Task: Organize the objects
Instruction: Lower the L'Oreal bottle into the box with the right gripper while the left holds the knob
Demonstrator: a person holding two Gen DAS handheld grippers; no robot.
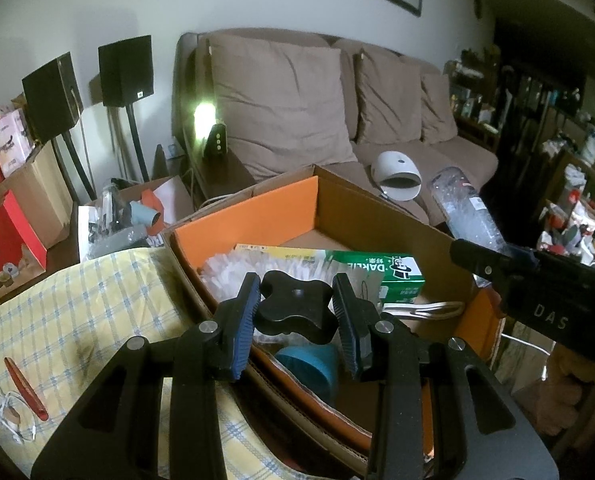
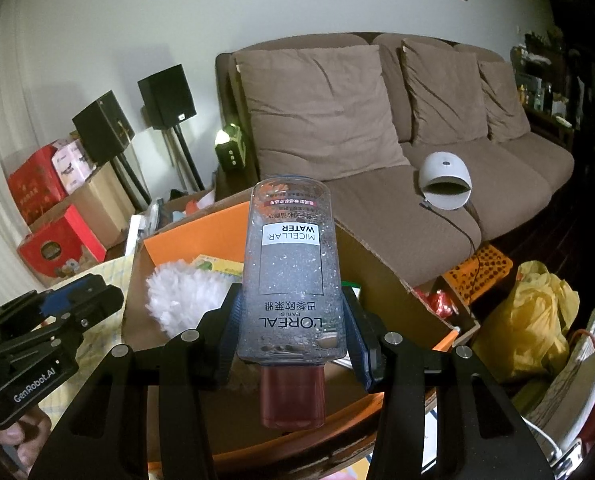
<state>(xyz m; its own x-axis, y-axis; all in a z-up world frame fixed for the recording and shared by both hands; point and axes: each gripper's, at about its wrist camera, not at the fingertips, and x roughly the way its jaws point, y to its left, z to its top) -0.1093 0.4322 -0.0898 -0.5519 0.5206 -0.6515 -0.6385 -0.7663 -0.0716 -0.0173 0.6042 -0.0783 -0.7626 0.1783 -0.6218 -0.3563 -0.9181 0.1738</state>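
Observation:
My left gripper (image 1: 295, 308) is shut on a black four-lobed knob (image 1: 295, 306) and holds it above the near edge of an open cardboard box (image 1: 381, 220) with orange flaps. In the box lie a white fluffy duster head (image 1: 225, 272), a green carton (image 1: 393, 276) and a teal round thing (image 1: 313, 368). My right gripper (image 2: 291, 320) is shut on a clear L'Oréal micellar water bottle (image 2: 291, 272), red cap (image 2: 293, 396) toward the camera, above the same box (image 2: 381, 268). The bottle also shows in the left wrist view (image 1: 465, 208).
A yellow checked cloth (image 1: 81, 320) left of the box carries a red pen (image 1: 25, 388) and a white cable (image 1: 1, 412). A brown sofa (image 2: 377, 148) with a white dome device (image 2: 445, 180) is behind. Speakers (image 1: 125, 72), red boxes (image 1: 5, 248) and a yellow bag (image 2: 533, 320) stand around.

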